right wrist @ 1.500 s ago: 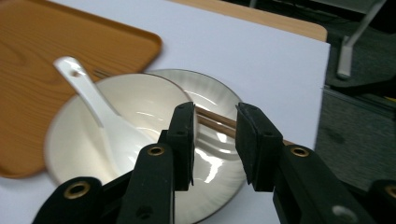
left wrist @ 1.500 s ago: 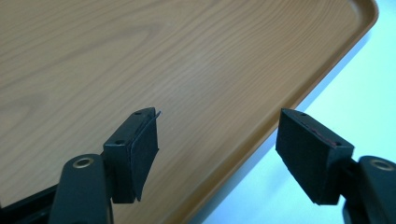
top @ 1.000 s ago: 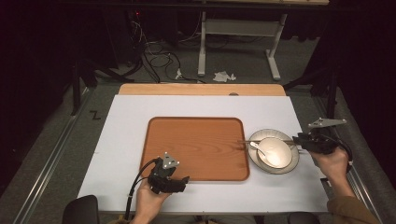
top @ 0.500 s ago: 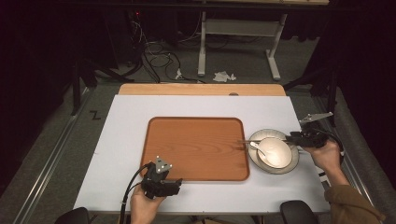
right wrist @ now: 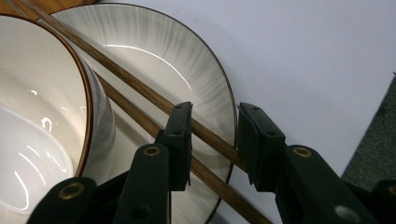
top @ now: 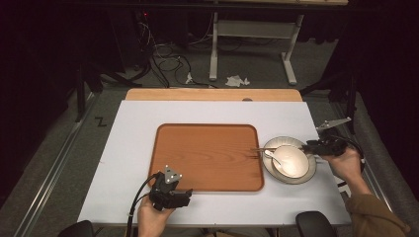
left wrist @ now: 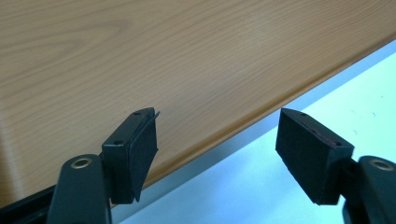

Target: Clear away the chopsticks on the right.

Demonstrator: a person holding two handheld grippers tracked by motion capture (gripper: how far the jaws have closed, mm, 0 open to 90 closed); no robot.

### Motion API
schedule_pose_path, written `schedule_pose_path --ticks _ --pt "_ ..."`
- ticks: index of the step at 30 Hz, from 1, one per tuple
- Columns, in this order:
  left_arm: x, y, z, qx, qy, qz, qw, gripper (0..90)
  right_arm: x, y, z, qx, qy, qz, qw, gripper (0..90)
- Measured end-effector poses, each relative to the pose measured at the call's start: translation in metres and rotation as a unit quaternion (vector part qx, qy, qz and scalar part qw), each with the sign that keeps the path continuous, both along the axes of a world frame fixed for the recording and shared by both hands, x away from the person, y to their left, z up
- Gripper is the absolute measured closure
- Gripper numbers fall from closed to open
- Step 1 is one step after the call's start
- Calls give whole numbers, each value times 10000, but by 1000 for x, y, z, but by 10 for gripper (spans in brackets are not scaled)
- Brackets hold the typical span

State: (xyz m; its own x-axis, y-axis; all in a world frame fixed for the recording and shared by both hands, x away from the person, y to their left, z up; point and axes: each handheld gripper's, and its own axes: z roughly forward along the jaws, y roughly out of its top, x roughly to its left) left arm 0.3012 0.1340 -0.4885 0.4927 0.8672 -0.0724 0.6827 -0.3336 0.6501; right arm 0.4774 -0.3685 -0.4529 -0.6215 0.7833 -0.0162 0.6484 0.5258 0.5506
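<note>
A: Dark room, cable-strewn floor behind; white table (top: 123, 163) carries a wooden tray (top: 207, 155), bare, with a plate (top: 312, 170) just beside its right edge, a bowl (top: 291, 160) on the plate, a spoon (top: 272, 157) in the bowl. My left gripper (top: 170, 193) sits at the tray's near edge, my right gripper (top: 321, 145) at the plate's right rim.

B: Left gripper view?

A: Left gripper (left wrist: 217, 149) spread wide, nothing between, straddling the tray (left wrist: 140, 60) rim.

B: Right gripper view?

A: Right gripper (right wrist: 215, 140) jaws part-open around two chopsticks (right wrist: 135, 86), brown, thin, lying across the plate (right wrist: 196, 60) beside the bowl (right wrist: 42, 107). No grip yet, I'd say. Step looks like picking them up; next I need to close squarely on both sticks, then lift without nudging the bowl.
</note>
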Motion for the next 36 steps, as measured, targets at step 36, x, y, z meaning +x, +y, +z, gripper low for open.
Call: schedule_pose_path --ticks 36 --pt "2 -2 1 48 -44 -43 10000 292 6 22 2 -573 -30 399 9976 805"
